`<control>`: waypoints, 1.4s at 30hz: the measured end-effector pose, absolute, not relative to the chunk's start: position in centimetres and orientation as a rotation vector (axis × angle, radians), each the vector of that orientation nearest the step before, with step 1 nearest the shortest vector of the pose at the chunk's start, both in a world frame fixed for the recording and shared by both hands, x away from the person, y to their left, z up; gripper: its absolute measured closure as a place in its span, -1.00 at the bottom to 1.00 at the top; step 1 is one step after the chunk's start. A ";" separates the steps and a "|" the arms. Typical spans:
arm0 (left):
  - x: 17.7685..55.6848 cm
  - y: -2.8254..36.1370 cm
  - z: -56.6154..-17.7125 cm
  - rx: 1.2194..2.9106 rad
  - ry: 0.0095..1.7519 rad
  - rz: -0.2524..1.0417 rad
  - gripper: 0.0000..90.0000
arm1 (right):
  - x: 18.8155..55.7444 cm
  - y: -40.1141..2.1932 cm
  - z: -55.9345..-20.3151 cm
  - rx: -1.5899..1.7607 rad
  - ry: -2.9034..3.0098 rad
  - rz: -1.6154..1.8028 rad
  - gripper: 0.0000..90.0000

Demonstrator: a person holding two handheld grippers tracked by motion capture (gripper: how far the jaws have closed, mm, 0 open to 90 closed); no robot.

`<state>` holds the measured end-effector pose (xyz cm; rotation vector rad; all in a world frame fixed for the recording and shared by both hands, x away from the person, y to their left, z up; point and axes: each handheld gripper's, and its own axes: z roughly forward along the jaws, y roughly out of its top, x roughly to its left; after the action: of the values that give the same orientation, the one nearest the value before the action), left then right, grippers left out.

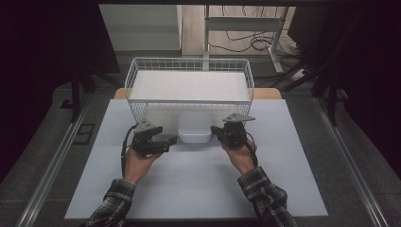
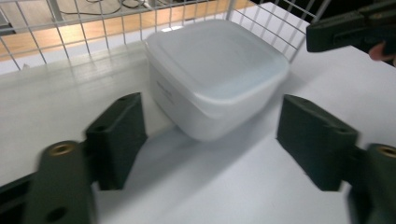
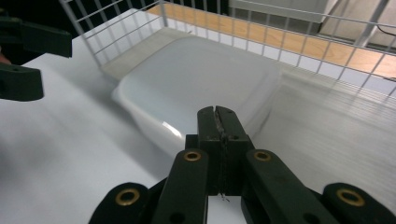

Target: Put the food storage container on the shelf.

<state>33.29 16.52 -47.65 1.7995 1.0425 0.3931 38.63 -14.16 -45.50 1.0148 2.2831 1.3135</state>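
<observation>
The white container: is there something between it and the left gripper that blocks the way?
Nothing visible does. The left gripper faces the white container with open jaws, and between them lies bare table.

White container (image 1: 194,131) half hidden beneath the wire basket (image 1: 189,64)

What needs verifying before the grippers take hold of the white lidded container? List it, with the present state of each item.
1. Left gripper open wide enough for the white container: ok, jaws apart, nothing between them.
2. Right gripper open: not ok, jaws are shut together.
3. Container lid seated: ok, it looks flat and flush all round.
4. Container free of the wire basket: cannot tell; it sits under the basket's front edge, and whether they touch is unclear.
5. Grippers on opposite sides of the container: ok in the high view, left gripper at its left, right gripper at its right.
6. White table top bare around it: ok.
</observation>
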 end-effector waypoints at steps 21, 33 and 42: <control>24.3 17.3 -50.9 1.886 0.996 0.483 -0.95 | 35.2 -12.7 -47.4 0.899 2.442 1.319 0.98; 22.2 17.6 -52.0 1.888 0.980 0.493 -0.96 | 36.7 -10.0 -49.6 0.891 2.463 1.245 0.98; 22.3 17.7 -52.2 1.873 0.983 0.497 -0.94 | 38.7 -9.7 -49.8 0.947 2.436 1.261 0.98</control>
<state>22.29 17.65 -52.17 1.8734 0.9834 0.4968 38.70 -9.69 -49.78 0.9470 2.4365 1.2613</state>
